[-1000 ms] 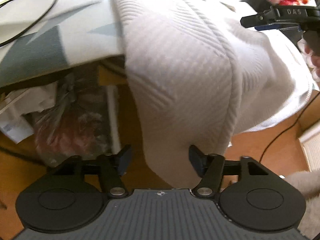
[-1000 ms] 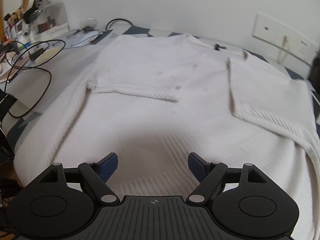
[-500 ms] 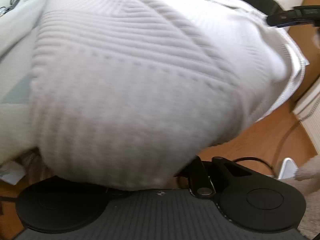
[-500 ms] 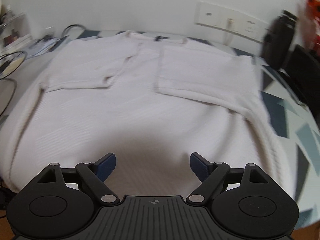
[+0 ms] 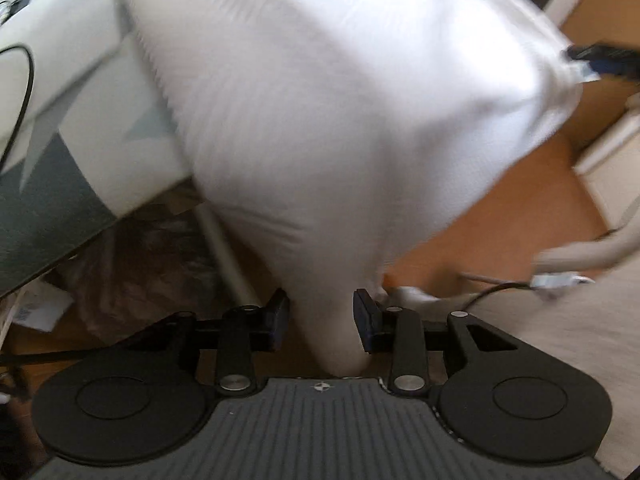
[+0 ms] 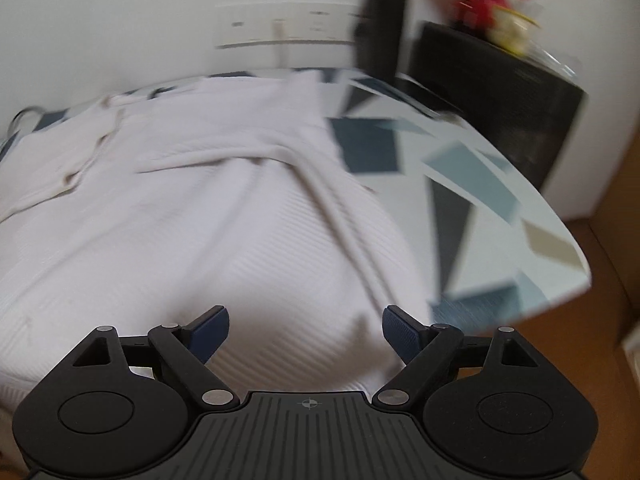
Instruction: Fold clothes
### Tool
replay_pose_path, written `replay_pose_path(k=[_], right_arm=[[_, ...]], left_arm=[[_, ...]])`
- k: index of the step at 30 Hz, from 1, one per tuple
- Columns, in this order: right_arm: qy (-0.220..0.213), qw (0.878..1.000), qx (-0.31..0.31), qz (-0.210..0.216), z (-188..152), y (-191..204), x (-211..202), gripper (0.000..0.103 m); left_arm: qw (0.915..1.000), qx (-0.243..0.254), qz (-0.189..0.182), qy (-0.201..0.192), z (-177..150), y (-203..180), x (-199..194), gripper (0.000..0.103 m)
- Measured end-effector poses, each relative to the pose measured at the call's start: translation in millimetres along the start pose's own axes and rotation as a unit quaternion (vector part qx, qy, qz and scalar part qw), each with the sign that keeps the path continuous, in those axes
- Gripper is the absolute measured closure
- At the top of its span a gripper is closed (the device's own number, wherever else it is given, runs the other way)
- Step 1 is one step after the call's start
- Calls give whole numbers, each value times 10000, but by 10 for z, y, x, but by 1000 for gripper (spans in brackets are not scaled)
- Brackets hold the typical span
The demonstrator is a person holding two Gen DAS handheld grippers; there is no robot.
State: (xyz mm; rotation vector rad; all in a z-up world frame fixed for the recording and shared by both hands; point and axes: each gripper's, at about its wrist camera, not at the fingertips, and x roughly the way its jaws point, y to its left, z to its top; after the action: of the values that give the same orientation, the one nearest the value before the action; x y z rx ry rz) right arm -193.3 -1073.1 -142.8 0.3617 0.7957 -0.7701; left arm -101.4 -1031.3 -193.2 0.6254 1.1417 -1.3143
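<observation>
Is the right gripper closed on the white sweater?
No, the right gripper is wide open above the sweater, with nothing between its fingers.

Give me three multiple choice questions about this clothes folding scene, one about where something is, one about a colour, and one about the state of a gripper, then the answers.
1. Where does the garment's near edge hang?
A. Over the table edge, toward the floor
B. Inside a basket
C. On a chair

2. What colour is the garment?
A. Red
B. White
C. Navy

3. How does the right hand-held gripper stand?
A. Shut on a cable
B. Shut on the garment
C. Open above the garment

Answers:
1 A: the left wrist view shows fabric draping past the patterned table down to the left hand-held gripper.
2 B: both views show it white.
3 C: its jaws are spread wide with nothing pinched.
</observation>
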Motion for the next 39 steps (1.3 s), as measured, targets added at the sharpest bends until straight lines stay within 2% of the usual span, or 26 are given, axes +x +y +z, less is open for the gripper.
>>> replay_pose_path(k=[2,4,6,8,11,15,19,23,29,33,35,37,39], right_arm=[[-63,9997,200,-110,-72,-123,-36,21],[-186,9992,268,-216,-126,-210,-60,21],[-313,9987,235,-315,-145,-270,-57,21],[-426,9983,210,-347,-126,-317,-25,20],[-580,9978,156,-297,-44,-394,57,18],[-737,9970,-26,-241,129,-500,202,13],[-780,9968,-50,-145,244,-755,322,13],[-674,9976,118,-95,214,-1098,350,15],[-575,9962,588,-281,-7,-1534,324,15],[-430,9913,1116,-540,-250,-1662,307,17],[-372,9886,1335,-597,-403,-1643,310,20],[-340,9868,1462,-611,-553,-1589,323,21],[-344,9869,1469,-571,-698,-1494,346,22]], left_arm=[[9990,-3,-450,-59,63,-95,-249,67],[9973,74,-702,-214,207,-205,-490,67],[9966,227,-674,-421,431,-325,-662,62],[9954,300,-517,-748,730,-436,-767,47],[9908,7,-535,-1242,1291,-533,-687,42],[9847,-470,-899,-1419,2005,-711,-185,43],[9855,-375,-1106,-1230,2640,-1287,513,44],[9866,-388,-1301,-901,3058,-1698,1033,44],[9842,-847,-1495,-435,3397,-1833,1598,44],[9874,-596,-1416,-366,3521,-1942,1743,45],[9885,-498,-1374,-401,3580,-1966,1767,59],[9877,-518,-1428,-378,3633,-1945,1806,69],[9878,-388,-1481,-291,3678,-1950,1835,74]])
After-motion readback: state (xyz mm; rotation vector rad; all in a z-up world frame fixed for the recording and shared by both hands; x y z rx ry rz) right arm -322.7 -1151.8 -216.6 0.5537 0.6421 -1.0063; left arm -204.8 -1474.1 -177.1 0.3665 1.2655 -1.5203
